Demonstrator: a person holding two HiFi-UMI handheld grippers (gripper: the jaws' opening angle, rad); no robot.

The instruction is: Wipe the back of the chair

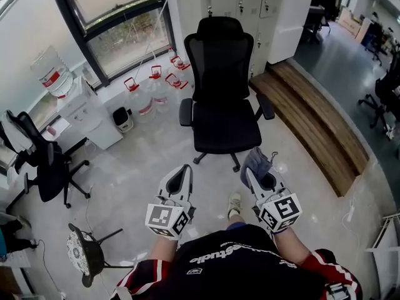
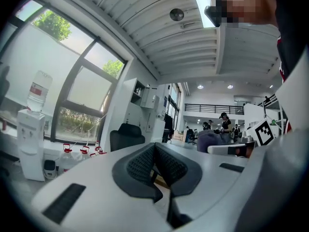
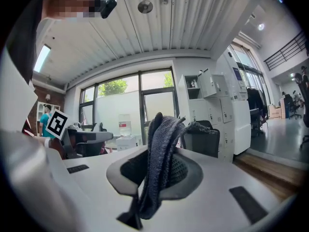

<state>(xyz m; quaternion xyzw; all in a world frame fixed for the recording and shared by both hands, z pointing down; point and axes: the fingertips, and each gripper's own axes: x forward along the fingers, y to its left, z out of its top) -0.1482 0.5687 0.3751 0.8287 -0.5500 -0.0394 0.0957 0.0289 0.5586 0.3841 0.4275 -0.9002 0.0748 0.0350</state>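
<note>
A black mesh office chair (image 1: 221,86) stands ahead of me with its seat towards me and its high back (image 1: 219,56) facing the lockers. My right gripper (image 1: 257,167) is shut on a grey cloth (image 1: 256,162), which hangs bunched between the jaws (image 3: 161,158). My left gripper (image 1: 184,175) is shut with nothing in it (image 2: 155,164). Both grippers are held low in front of my body, a short way short of the chair's seat. The chair (image 2: 126,134) shows small in the left gripper view and behind the cloth in the right gripper view (image 3: 203,138).
White lockers (image 1: 240,5) stand behind the chair. A wooden bench platform (image 1: 319,124) runs along the right. Water jugs (image 1: 153,89) and a dispenser (image 1: 81,105) line the window wall at left. Another black chair (image 1: 44,161) and a stool (image 1: 84,252) sit at left.
</note>
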